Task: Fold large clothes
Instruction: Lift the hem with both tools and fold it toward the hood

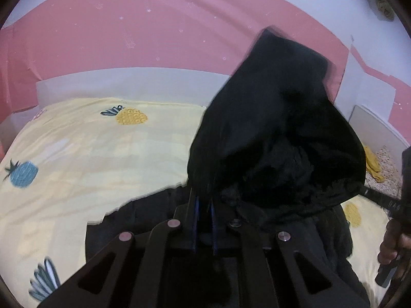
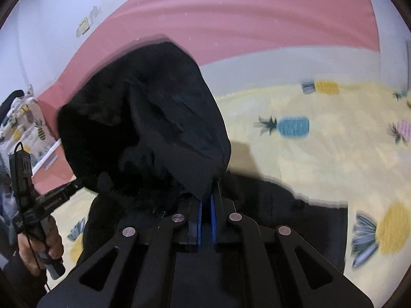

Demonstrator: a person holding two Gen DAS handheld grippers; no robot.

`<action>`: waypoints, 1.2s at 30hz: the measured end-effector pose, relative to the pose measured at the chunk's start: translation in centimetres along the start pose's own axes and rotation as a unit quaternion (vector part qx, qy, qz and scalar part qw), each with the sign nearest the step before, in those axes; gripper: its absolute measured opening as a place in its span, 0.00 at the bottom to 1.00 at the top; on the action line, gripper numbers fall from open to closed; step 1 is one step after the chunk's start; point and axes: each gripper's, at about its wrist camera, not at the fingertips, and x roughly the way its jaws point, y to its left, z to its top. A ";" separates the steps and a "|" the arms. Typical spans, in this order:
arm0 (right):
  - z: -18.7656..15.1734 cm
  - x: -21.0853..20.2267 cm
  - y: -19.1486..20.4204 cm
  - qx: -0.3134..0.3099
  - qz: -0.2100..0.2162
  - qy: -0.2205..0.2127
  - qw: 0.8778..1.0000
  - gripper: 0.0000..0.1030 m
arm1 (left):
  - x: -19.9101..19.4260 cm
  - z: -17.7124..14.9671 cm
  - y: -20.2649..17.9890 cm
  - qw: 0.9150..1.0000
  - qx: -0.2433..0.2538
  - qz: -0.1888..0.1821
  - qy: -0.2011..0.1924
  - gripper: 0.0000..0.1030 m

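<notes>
A large black hooded garment [image 1: 277, 133] hangs in the air over the bed, its hood standing up in front of both cameras; it also shows in the right wrist view [image 2: 154, 118]. My left gripper [image 1: 204, 200] is shut on the garment's edge by the hood, blue pads pressed on the cloth. My right gripper [image 2: 209, 192] is shut on the opposite edge of the hood. The rest of the garment trails down onto the bed below the grippers. The left gripper's body [image 2: 54, 195] and the hand holding it show at the left of the right wrist view.
The bed has a pale yellow sheet with pineapple prints [image 1: 90, 154] and a white headboard [image 1: 115, 82]. A pink and white wall [image 1: 128, 25] is behind. A patterned pillow [image 2: 23, 123] lies at the far left of the right wrist view.
</notes>
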 end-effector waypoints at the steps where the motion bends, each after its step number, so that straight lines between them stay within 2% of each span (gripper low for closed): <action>1: -1.0 -0.2 0.1 0.004 -0.001 0.006 1.000 0.04 | -0.8 -0.8 0.2 1.000 -0.006 -0.001 0.000 0.08; 5: -5.5 -0.4 -0.6 0.032 0.005 0.043 0.999 0.05 | -3.0 -3.8 1.3 0.999 -0.041 -0.002 0.013 0.08; 10: -9.4 -0.8 -1.8 0.058 0.003 0.086 0.995 0.06 | -4.6 -8.0 2.4 0.997 -0.050 0.020 0.061 0.08; 11: -9.9 -1.0 -1.9 0.058 -0.002 0.094 0.994 0.09 | -4.8 -8.8 2.6 0.996 -0.051 0.023 0.072 0.08; 14: -10.2 -1.6 -2.3 0.066 0.005 0.097 0.993 0.33 | -5.9 -10.6 3.4 0.993 -0.065 0.026 0.092 0.09; 15: -10.2 -1.7 -2.4 0.069 0.010 0.095 0.993 0.41 | -6.4 -10.9 3.6 0.993 -0.068 0.026 0.092 0.13; 16: -9.9 -1.9 -2.3 0.074 0.016 0.090 0.993 0.42 | -6.8 -11.0 3.8 0.993 -0.073 0.023 0.089 0.18; 18: -9.2 -1.7 -2.1 0.086 0.034 0.084 0.992 0.42 | -7.5 -10.3 4.0 0.993 -0.086 0.022 0.074 0.42; 21: -8.4 -0.4 -0.9 0.089 0.060 0.086 0.990 0.43 | -8.5 -8.9 3.6 0.995 -0.094 0.011 0.041 0.60; 22: -8.1 0.5 -0.6 0.088 0.062 0.090 0.990 0.43 | -8.0 -8.1 3.4 0.995 -0.096 0.014 0.037 0.62; 25: -8.1 2.6 0.1 0.092 0.063 0.102 0.989 0.43 | -5.4 -7.2 3.6 0.993 -0.099 0.022 0.052 0.62; 28: -8.7 5.1 -0.1 0.108 0.056 0.125 0.985 0.42 | -1.4 -7.4 4.2 0.988 -0.114 0.028 0.100 0.60; 29: -8.8 5.6 -0.2 0.112 0.061 0.129 0.983 0.37 | -0.7 -7.6 4.2 0.987 -0.115 0.028 0.111 0.50; 30: -9.0 5.3 -0.1 0.115 0.067 0.125 0.983 0.08 | -0.3 -8.0 4.3 0.986 -0.115 0.027 0.118 0.30; 31: -9.3 4.5 -0.1 0.115 0.073 0.117 0.984 0.08 | -0.1 -8.3 4.3 0.986 -0.114 0.024 0.120 0.25; 34: -10.3 1.8 1.3 0.094 0.088 0.088 0.988 0.06 | -1.4 -9.3 4.4 0.990 -0.098 0.032 0.094 0.19; 36: -12.0 2.0 1.5 0.096 0.085 0.107 0.986 0.06 | -1.3 -10.4 5.0 0.990 -0.096 0.040 0.097 0.18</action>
